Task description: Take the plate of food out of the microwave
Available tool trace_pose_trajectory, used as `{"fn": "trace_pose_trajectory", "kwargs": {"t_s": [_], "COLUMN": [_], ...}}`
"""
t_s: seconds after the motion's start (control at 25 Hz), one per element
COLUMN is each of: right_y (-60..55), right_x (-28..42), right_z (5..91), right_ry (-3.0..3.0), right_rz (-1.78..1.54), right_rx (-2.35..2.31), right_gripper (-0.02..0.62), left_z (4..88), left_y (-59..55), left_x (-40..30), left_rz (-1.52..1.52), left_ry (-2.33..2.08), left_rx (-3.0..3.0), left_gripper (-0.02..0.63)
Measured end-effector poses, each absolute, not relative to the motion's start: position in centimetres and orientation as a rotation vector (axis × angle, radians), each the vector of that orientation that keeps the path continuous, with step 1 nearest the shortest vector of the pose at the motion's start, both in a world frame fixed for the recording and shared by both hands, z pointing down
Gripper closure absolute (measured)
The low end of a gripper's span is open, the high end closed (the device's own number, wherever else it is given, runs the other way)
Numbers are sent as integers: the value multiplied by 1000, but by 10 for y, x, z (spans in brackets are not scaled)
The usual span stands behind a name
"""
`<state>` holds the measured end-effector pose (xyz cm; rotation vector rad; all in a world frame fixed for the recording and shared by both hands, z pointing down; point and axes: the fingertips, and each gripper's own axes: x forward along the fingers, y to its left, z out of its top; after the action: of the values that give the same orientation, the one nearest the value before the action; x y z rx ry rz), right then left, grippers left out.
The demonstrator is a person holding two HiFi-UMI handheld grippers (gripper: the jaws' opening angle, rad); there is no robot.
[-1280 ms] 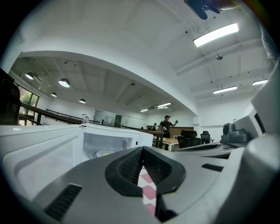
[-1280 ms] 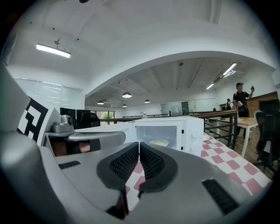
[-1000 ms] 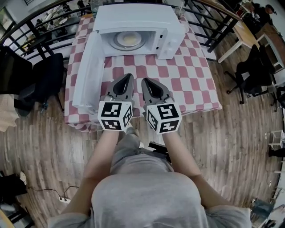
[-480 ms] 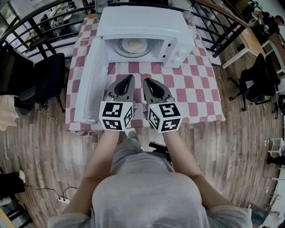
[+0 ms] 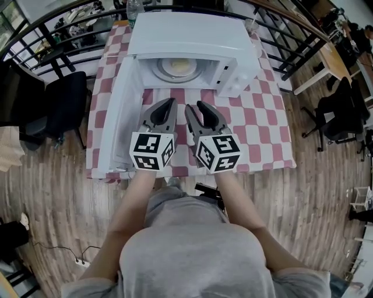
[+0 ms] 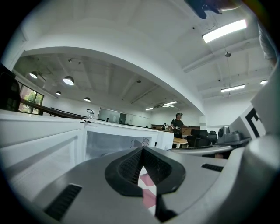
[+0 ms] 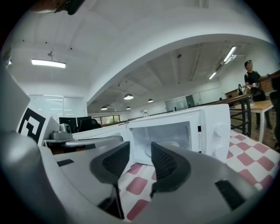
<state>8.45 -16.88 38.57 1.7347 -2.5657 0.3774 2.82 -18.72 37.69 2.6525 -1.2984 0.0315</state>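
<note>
At 12 o'clock on the desk (image 5: 256, 122), the microwave (image 5: 186, 35) stands open with the plate of food (image 5: 178, 68) inside, its far edge cut off by the oven roof. Left tongs (image 5: 169, 102) closed, empty. Right tongs (image 5: 196, 106) have just been opening, part-way apart, nothing between them.

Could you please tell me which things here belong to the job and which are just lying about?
Job:
- microwave
- its open door
- plate of food inside

Lying about:
- bottle behind the microwave
- black chair
- checked tablecloth
</note>
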Motion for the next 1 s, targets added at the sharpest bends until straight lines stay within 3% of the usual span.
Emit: {"fn": "trace_pose_trajectory", "kwargs": {"t_s": [0.08, 0.2, 0.44, 0.76, 1.0], "right_y": [-176, -188, -211, -249, -275], "right_x": [87, 93, 94, 94, 103], "right_z": [388, 392, 394, 434, 453], "right_ry": [-2574, -2564, -2610, -2592, -2558], "right_rz": [428, 483, 447, 984, 1174], "right_rx": [1749, 1772, 1732, 1745, 1826], "right_gripper": [366, 301, 301, 304, 321], "left_z": [378, 381, 389, 401, 407], "left_y": [-193, -201, -217, -238, -245], "left_x": [27, 27, 24, 21, 17], "left_rz": [23, 17, 5, 2, 25], "left_ry": [-1305, -1308, -1328, -1352, -1358], "left_rx": [2643, 2629, 2598, 2565, 2550], "left_gripper": [604, 604, 604, 604, 604]}}
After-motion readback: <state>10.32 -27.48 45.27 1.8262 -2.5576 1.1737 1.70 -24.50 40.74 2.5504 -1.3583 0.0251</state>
